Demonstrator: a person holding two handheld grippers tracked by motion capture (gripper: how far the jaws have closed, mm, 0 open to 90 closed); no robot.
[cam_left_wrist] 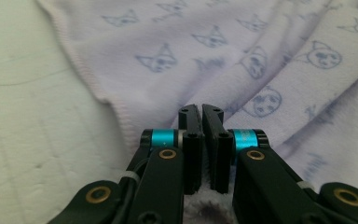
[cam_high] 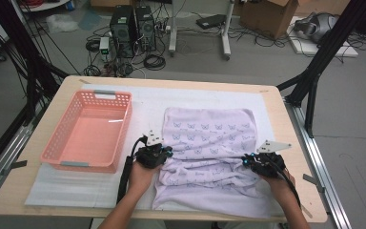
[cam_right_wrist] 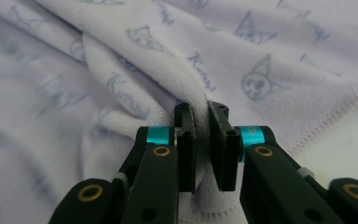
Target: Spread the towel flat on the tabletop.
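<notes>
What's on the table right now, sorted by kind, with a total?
Lilac terry towel with printed cartoon faces: 1
Pink plastic slotted basket: 1
White foam mat under them: 1
Hand-held black grippers, left and right, both shut on the towel: 2
Total: 5

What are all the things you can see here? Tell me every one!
towel: one, pale purple with small blue animal faces, rumpled on the mat, right of middle
basket: one, pink, with nothing in it, on the table's left
mat: one, white, spread over the table
table: one, light wood
computer towers: two, black, on the floor behind
cardboard box: one, brown, floor at back right
left gripper: one, black and blue, shut on the towel's left edge
right gripper: one, black and blue, shut on the towel's right edge
</notes>
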